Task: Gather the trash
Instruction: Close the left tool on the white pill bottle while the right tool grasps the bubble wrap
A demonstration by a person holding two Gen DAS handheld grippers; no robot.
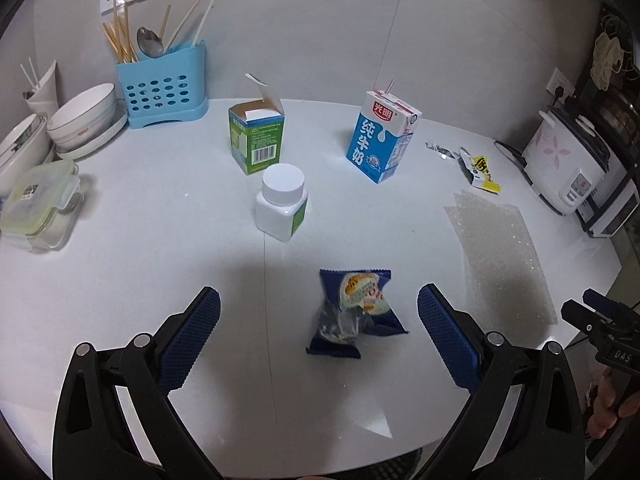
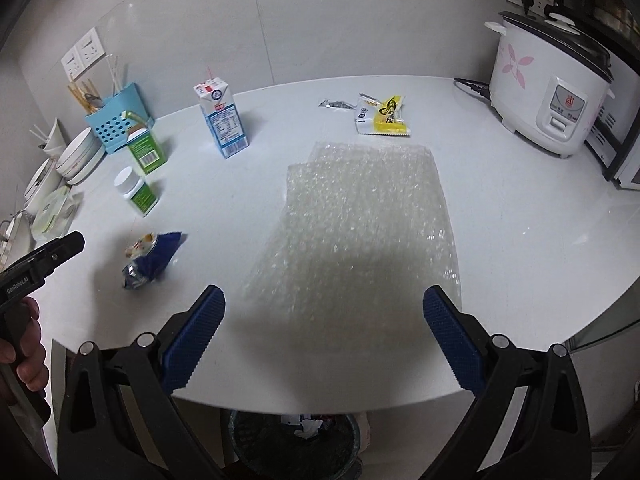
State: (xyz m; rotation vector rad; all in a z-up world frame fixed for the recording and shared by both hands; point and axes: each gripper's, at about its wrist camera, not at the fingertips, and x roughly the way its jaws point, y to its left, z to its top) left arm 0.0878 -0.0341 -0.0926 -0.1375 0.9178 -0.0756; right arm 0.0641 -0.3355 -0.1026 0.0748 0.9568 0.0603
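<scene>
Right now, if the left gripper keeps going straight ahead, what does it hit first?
The left gripper, jaws open, would likely meet the dark blue snack wrapper first; the white pill bottle stands farther along.

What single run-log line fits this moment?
left gripper: open, astride dark blue snack wrapper | right gripper: open, over clear bubble wrap sheet | nothing held | dark mesh bin below table edge

White table [image 2: 500,240] with milk carton [image 1: 382,138], green box [image 1: 256,140], pill bottle [image 1: 282,202], blue wrapper [image 1: 354,314], bubble wrap [image 2: 360,220].
</scene>
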